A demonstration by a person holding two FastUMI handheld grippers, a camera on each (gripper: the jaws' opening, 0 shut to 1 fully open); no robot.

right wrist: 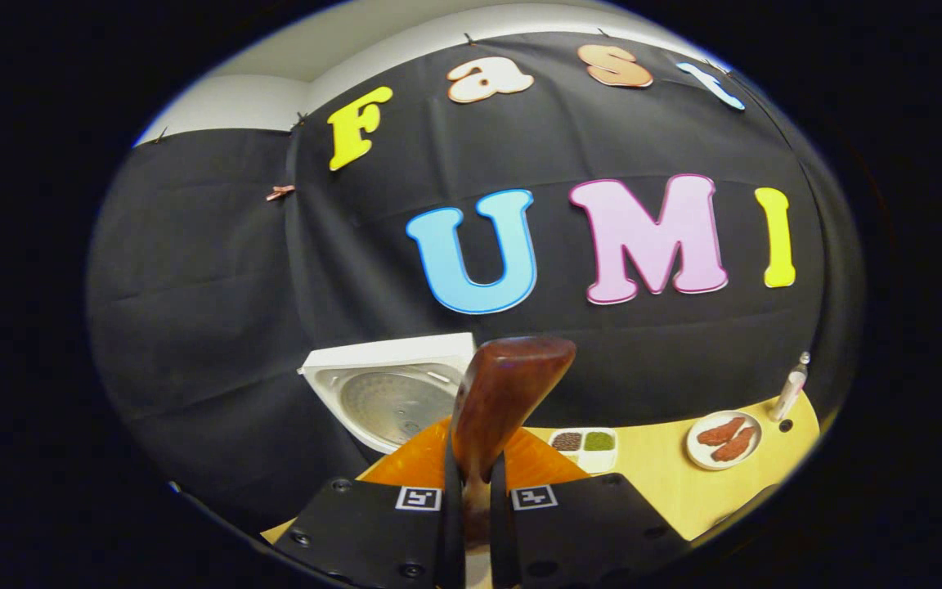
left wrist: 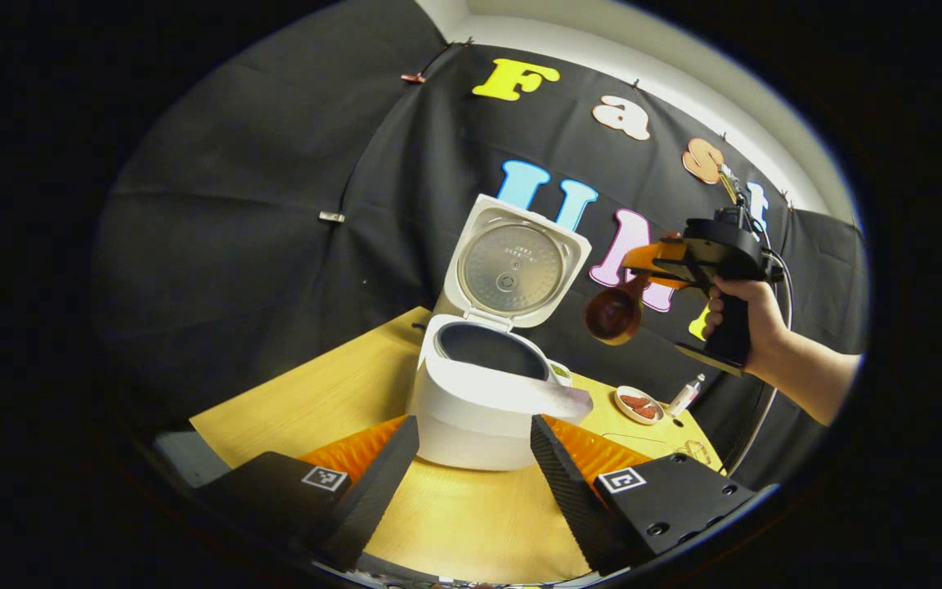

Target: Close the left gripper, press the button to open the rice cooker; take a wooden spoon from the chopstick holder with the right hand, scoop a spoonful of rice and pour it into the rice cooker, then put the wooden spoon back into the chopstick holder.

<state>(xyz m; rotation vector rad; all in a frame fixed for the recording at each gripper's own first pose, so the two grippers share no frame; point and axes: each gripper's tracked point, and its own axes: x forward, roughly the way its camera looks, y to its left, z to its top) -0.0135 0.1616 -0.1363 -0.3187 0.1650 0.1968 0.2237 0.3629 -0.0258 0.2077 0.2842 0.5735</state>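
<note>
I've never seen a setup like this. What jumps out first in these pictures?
The white rice cooker on the wooden table stands out, its lid flipped up so the pot gapes open. Above and to its right, a hand holds the right tool in the air, gripping a wooden spoon. Seen from that tool's own camera, the spoon's handle is pinched between its fingers.

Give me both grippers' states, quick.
Left gripper: open, holding nothing, facing the open rice cooker.
Right gripper: closed on the wooden spoon.
</note>
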